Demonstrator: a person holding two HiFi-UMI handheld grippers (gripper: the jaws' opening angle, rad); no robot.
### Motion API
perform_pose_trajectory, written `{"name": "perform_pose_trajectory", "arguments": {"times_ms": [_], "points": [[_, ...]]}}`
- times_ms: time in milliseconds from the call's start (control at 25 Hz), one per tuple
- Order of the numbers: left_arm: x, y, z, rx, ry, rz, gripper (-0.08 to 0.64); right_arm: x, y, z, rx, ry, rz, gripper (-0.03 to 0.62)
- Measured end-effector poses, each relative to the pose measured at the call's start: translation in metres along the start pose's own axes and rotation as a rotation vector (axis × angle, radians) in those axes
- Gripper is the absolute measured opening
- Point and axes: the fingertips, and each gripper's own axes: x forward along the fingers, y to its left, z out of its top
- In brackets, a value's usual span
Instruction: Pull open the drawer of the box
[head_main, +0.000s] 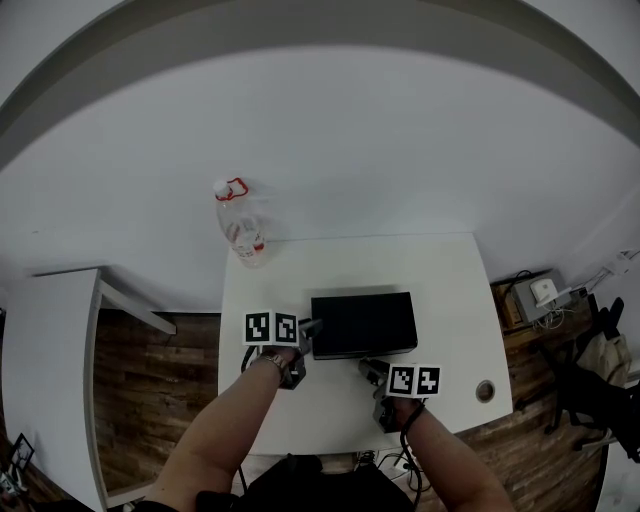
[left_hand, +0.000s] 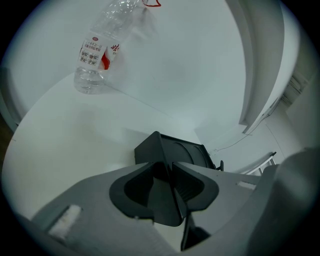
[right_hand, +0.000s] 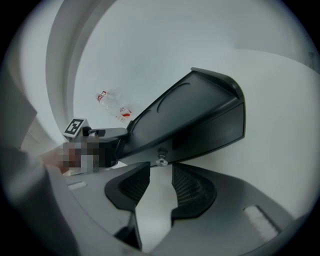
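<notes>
White tabletop (head_main: 450, 300) fills most of the head view, with the black box (head_main: 363, 323) sitting near its middle and a clear plastic bottle (head_main: 243, 235) standing well behind the box's left rear corner, out of the way. The left gripper (head_main: 310, 330) is set against the box's front-left corner, probably so the box cannot slide while the drawer is drawn. In the left gripper view its fingers (left_hand: 187, 185) stand wide apart with that corner rising just beyond their tips, and I see no pad pressing on it. The right gripper (head_main: 368, 368) comes at the box's front face, where the pull has to start. In the right gripper view its fingers (right_hand: 190, 187) are spread as wide as they go and hold nothing. The drawer's small metal knob (right_hand: 161, 161) sits low on the box's front, just ahead of the fingertips and in line with the gap between them, touched by neither pad. The drawer front looks flush with the box, so the pull seems not yet made.
</notes>
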Motion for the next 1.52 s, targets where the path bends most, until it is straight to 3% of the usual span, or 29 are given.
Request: {"name": "perform_pose_trajectory", "arguments": {"times_ms": [240, 320, 680, 1520], "points": [[0.001, 0.001, 0.0, -0.005, 0.004, 0.005, 0.129, 0.013, -0.001, 0.007, -0.032, 0.023, -0.049, 0.133], [0.001, 0.001, 0.0, -0.001, 0.003, 0.009, 0.129, 0.014, -0.004, 0.007, -0.032, 0.025, -0.062, 0.093], [0.001, 0.001, 0.0, -0.006, -0.008, 0.01, 0.129, 0.014, -0.002, 0.006, -0.046, 0.018, -0.065, 0.071], [0.001, 0.002, 0.001, -0.004, -0.019, 0.016, 0.13, 0.01, -0.002, 0.001, -0.058, 0.014, -0.087, 0.069]]}}
